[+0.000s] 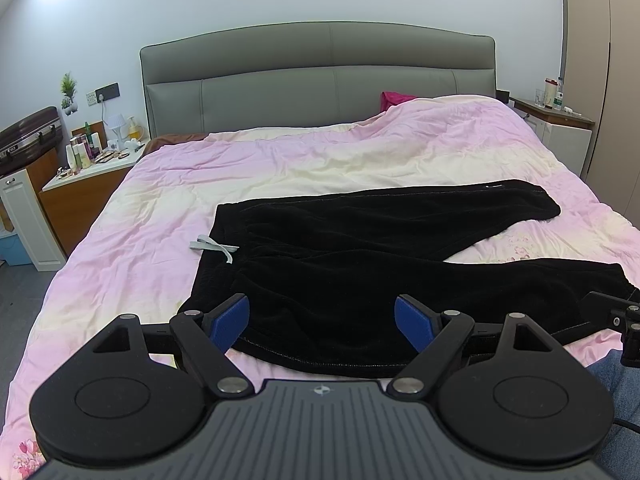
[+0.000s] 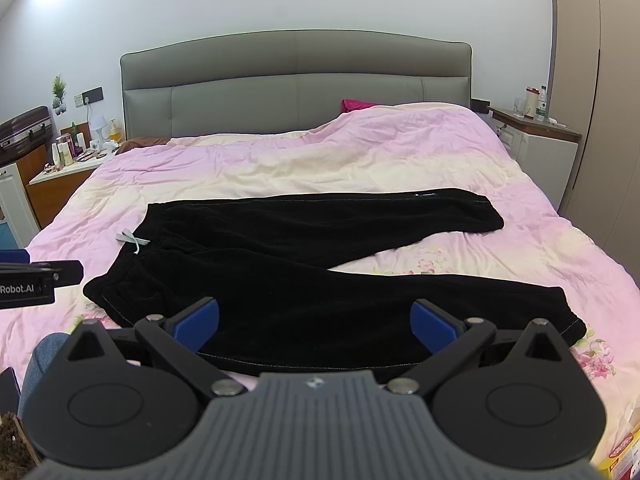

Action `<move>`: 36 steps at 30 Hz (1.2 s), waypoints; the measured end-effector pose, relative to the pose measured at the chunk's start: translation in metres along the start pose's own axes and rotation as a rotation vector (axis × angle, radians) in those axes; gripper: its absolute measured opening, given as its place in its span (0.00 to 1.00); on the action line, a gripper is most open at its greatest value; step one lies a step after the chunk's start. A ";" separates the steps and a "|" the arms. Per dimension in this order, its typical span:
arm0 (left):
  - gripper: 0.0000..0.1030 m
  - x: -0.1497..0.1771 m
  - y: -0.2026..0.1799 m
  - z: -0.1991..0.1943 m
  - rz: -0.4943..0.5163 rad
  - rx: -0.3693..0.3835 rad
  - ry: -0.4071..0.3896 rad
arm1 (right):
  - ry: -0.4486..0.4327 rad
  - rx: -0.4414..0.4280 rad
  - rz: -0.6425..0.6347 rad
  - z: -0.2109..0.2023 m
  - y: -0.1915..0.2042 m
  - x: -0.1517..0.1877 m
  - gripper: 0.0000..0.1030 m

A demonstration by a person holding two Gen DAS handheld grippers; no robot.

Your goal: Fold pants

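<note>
No basket or box holds clothes here; the black pants (image 1: 380, 264) lie spread flat on the bed (image 1: 320, 160), on its pink and cream quilt, waistband toward the left with a pale drawstring (image 1: 216, 247) trailing off it, the two legs splayed apart toward the right. The left hand-held gripper (image 1: 322, 320) hangs just over the near waist edge, blue pads spread wide, pinching nothing. The right hand-held gripper (image 2: 314, 326) sits over the near leg, its pads likewise spread and empty. A grey headboard (image 2: 296, 88) stands behind, a cluttered nightstand (image 1: 88, 168) at left, another nightstand (image 2: 536, 128) with bottles at right. Nothing lies between either gripper and the cloth.
</note>
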State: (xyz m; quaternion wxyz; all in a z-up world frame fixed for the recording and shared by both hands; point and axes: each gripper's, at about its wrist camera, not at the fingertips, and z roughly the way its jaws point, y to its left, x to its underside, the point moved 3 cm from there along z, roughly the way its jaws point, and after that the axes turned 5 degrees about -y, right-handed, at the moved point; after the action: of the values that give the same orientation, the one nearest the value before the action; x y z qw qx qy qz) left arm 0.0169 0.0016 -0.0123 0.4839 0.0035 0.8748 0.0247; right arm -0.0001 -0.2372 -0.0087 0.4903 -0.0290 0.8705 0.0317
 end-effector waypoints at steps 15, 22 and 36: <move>0.84 -0.006 0.006 0.025 0.137 0.085 0.008 | 0.011 -0.058 0.016 0.014 -0.022 0.003 0.95; 0.75 0.003 0.028 0.090 0.384 0.147 0.051 | 0.043 -0.041 -0.096 0.052 -0.088 0.008 0.87; 0.75 0.058 0.050 0.202 1.020 0.226 0.300 | 0.298 -0.092 -0.358 0.152 -0.216 0.032 0.68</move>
State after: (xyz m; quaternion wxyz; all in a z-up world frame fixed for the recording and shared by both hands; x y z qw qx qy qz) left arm 0.1559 0.0612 -0.1659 0.2770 0.4760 0.8188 0.1621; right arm 0.1302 -0.4401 -0.1199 0.3522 -0.2094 0.9119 -0.0207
